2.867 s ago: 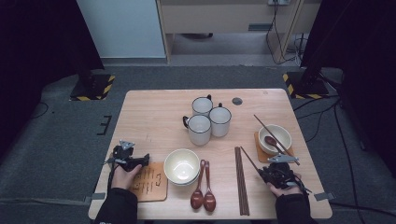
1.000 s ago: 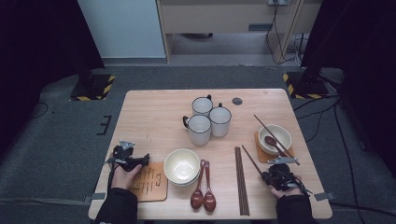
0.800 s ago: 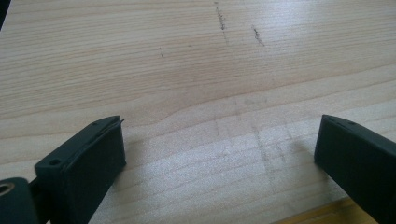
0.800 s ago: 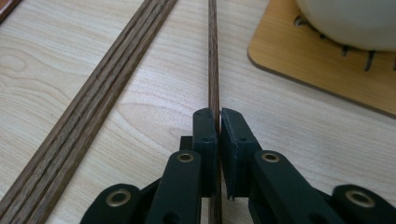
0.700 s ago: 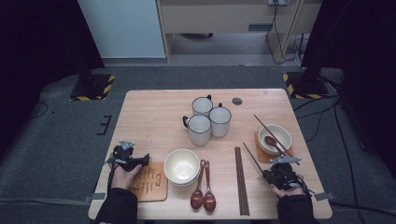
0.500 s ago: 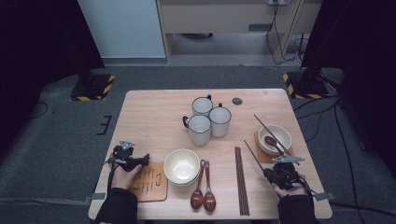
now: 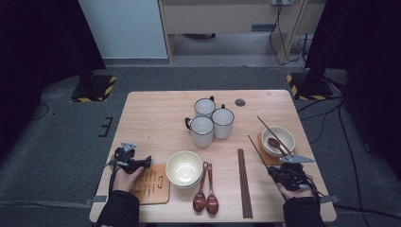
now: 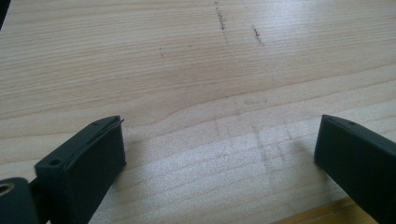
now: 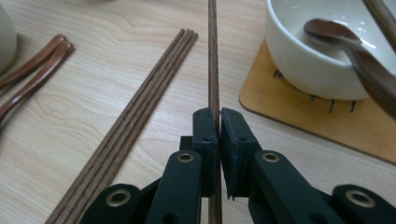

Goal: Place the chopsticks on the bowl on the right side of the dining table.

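Observation:
My right gripper (image 9: 217, 114) (image 7: 273, 171) is shut on a single dark wooden chopstick (image 9: 213, 56) (image 7: 256, 148), held a little above the table and pointing away toward the back left. Beside it stands a white bowl (image 9: 322, 56) (image 7: 278, 140) on a wooden coaster (image 9: 327, 121), with a brown spoon (image 9: 355, 46) and another chopstick (image 7: 268, 128) resting in it. Several chopsticks (image 9: 135, 112) (image 7: 244, 182) lie together on the table to the left. My left gripper (image 8: 219, 149) (image 7: 147, 161) rests open over bare wood at the front left, nothing between its jaws.
A second white bowl (image 7: 183, 168) sits at the front centre, two brown spoons (image 7: 206, 196) to its right. A wooden coaster (image 7: 150, 184) lies by the left hand. Three white mugs (image 7: 210, 120) stand mid-table, a small dark disc (image 7: 240, 102) behind them.
The right gripper has lifted the single chopstick slightly off the table. The left gripper has stayed put.

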Available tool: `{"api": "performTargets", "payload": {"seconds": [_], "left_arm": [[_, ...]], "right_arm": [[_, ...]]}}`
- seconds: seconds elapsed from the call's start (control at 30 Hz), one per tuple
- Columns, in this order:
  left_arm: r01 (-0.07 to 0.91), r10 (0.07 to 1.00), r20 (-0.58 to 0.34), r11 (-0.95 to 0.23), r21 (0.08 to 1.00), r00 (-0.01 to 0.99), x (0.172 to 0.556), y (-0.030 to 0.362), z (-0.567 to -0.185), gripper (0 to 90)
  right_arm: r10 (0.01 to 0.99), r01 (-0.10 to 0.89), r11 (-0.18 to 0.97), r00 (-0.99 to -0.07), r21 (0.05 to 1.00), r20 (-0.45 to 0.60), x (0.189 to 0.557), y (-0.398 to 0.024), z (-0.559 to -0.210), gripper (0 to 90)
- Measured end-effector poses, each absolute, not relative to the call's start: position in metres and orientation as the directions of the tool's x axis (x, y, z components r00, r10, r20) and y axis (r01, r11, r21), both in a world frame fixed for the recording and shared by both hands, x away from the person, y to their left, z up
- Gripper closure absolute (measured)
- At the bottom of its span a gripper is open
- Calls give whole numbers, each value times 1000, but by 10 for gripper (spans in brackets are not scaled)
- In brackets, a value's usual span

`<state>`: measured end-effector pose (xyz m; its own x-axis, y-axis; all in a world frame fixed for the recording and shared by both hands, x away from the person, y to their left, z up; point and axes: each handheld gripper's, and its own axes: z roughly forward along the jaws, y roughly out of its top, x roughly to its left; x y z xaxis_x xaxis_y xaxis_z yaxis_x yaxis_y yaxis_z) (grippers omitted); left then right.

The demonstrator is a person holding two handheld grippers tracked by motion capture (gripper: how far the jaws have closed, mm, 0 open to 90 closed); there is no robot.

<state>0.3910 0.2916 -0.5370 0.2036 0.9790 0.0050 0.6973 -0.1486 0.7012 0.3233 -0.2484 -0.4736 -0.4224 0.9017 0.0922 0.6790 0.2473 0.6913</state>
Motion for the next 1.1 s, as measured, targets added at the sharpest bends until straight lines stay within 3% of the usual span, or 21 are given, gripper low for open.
{"api": "performTargets", "payload": {"seconds": [1.1], "left_arm": [[697,979,5,-148,701,204,391,292,-537,9]], "right_arm": [[896,585,146,-420,798,144,327,-267,-420,847]]}}
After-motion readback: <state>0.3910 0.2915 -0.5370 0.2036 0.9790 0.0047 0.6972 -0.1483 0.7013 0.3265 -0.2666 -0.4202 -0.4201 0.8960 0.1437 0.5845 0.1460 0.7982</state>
